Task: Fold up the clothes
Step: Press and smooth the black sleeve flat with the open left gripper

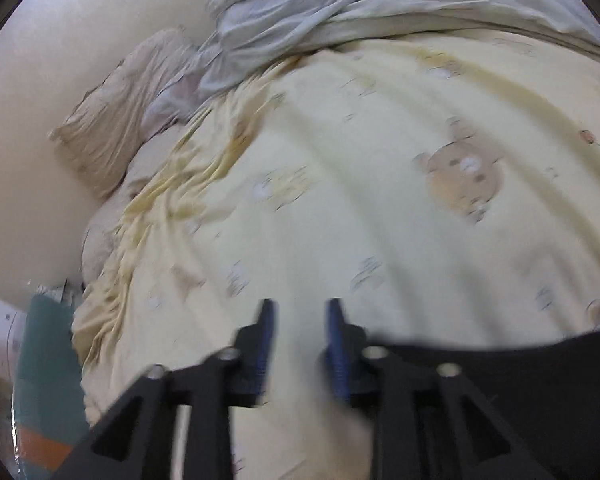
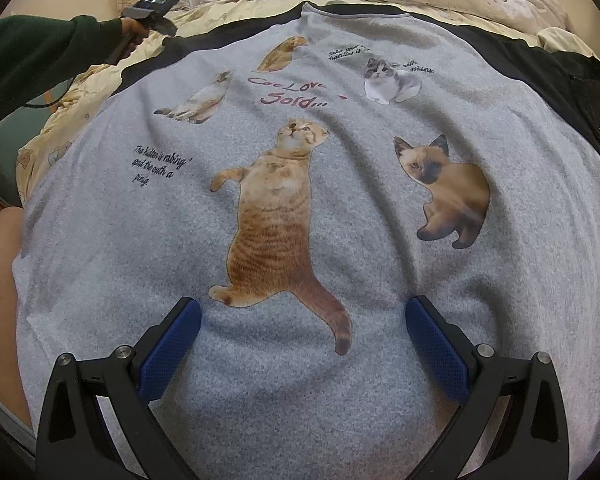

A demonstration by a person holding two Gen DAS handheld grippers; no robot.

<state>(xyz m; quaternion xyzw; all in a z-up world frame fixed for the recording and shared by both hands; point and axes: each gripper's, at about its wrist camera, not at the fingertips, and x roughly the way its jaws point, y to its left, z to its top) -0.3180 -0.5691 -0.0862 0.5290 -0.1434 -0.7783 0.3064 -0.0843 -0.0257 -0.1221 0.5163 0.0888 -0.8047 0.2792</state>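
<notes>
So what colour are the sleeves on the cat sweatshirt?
Black, against a grey body; the sweatshirt and its sleeves show best in the right wrist view.

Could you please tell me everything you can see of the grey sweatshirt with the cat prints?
The grey sweatshirt lies spread flat, front up, on the yellow bear-print sheet of the bed. Its body looks like soft heathered fleece, with black sleeves and a black collar band at the far end. Printed on it are five cats, the largest an orange tabby in the middle, plus lines of script. Shallow wrinkles cross the fabric. The right gripper hangs open over its near end, gripping nothing.
</notes>
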